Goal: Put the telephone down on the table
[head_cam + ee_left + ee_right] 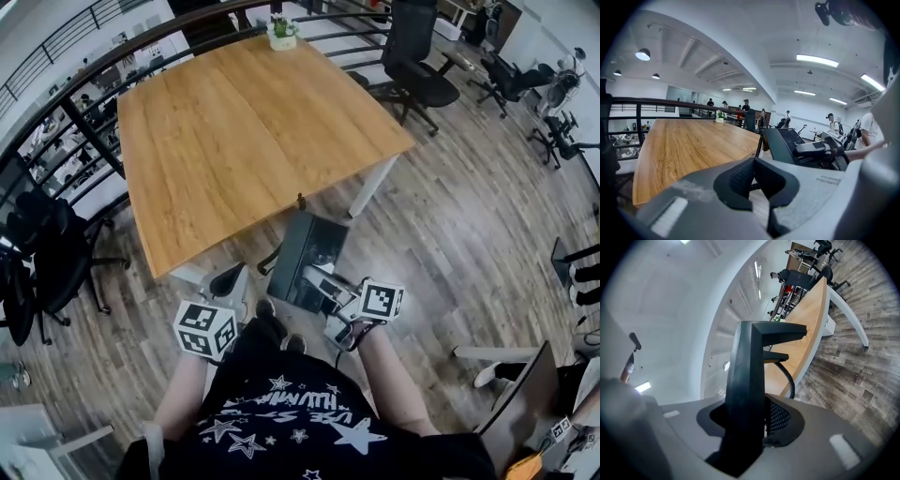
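The right gripper [323, 292] has its jaws closed partway on the near edge of a dark grey, flat slab-shaped desk telephone [305, 258], which fills the gap between the pads. The telephone's long axis runs straight ahead from those jaws toward the light wooden desk [234, 131]. It is held on edge, above the plank floor [450, 225] and just short of the desk's near edge. Its black coiled cord [787, 378] hangs just beyond the right jaw pad. The left gripper [228, 279] has its jaws together with nothing between them. From those jaws the telephone sits ahead and to the right, its sloped front face turned toward them.
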A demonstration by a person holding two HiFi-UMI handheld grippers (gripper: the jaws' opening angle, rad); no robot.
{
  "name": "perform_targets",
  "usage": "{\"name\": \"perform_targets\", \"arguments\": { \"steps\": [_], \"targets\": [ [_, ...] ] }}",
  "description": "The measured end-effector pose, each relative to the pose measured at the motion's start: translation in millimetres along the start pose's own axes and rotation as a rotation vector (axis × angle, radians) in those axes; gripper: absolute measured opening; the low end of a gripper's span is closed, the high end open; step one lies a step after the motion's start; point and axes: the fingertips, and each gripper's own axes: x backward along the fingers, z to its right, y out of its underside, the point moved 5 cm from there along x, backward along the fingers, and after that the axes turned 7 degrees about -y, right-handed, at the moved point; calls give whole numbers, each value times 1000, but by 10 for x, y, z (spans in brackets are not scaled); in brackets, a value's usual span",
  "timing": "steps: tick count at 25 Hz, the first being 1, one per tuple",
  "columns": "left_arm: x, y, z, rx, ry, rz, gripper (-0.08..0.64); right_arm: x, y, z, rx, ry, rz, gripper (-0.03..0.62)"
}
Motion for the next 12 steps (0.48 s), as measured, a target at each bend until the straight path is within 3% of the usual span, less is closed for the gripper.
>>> {"name": "perform_targets", "arguments": {
  "steps": [12],
  "targets": [
    [-609,-255,-239,2,26,-15,2,-206,-515,202,22,22,4,161]
  ]
}}
